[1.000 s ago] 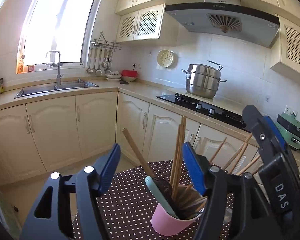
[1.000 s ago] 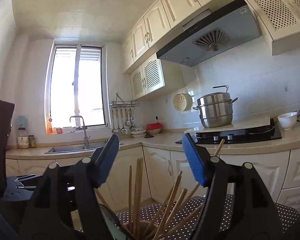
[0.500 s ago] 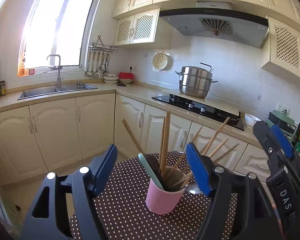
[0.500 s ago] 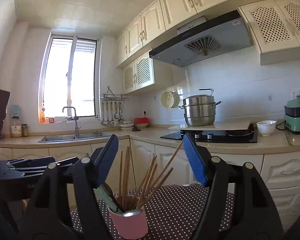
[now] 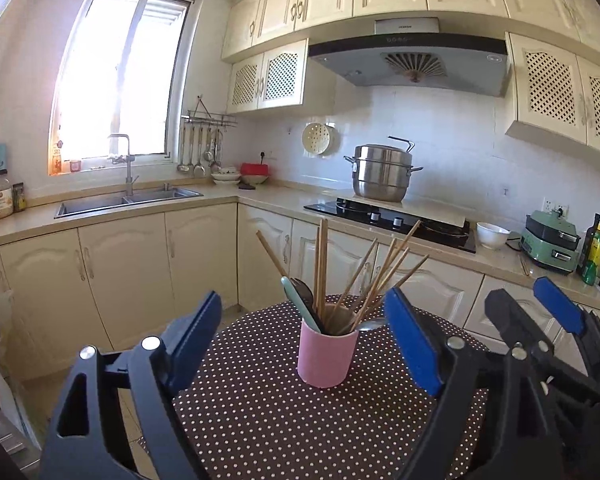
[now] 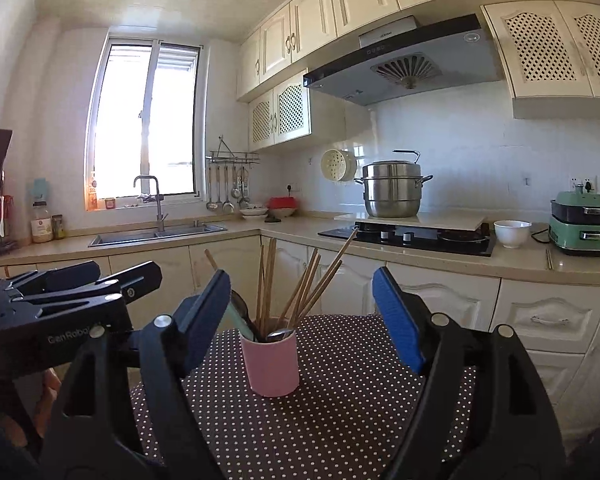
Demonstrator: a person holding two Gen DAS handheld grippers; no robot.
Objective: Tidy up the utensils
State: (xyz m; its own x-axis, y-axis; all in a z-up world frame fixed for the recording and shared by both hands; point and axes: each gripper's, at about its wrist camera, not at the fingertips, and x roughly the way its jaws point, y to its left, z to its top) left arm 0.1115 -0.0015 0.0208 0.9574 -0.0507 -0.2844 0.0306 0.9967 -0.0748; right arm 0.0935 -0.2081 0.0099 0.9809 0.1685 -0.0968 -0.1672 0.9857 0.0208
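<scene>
A pink cup (image 5: pixel 327 356) stands upright on a small brown polka-dot table (image 5: pixel 260 412); it also shows in the right wrist view (image 6: pixel 271 364). It holds several wooden chopsticks (image 5: pixel 376 276), a pale green handle (image 5: pixel 300 304) and a metal spoon (image 6: pixel 281 334). My left gripper (image 5: pixel 304 332) is open and empty, back from the cup. My right gripper (image 6: pixel 300 312) is open and empty, also back from the cup. In the left wrist view the right gripper (image 5: pixel 556 320) shows at the right.
Cream kitchen cabinets (image 5: pixel 140 264) wrap behind the table. On the counter are a sink (image 5: pixel 128 200), a black hob (image 5: pixel 388 220) with a steel pot (image 5: pixel 382 174), a white bowl (image 5: pixel 492 235), a green appliance (image 5: pixel 552 246) and bottles (image 5: pixel 596 252).
Both grippers have pulled back and away from the cup, which now looks smaller and farther off. Both stay open and empty. The cup has not moved.
</scene>
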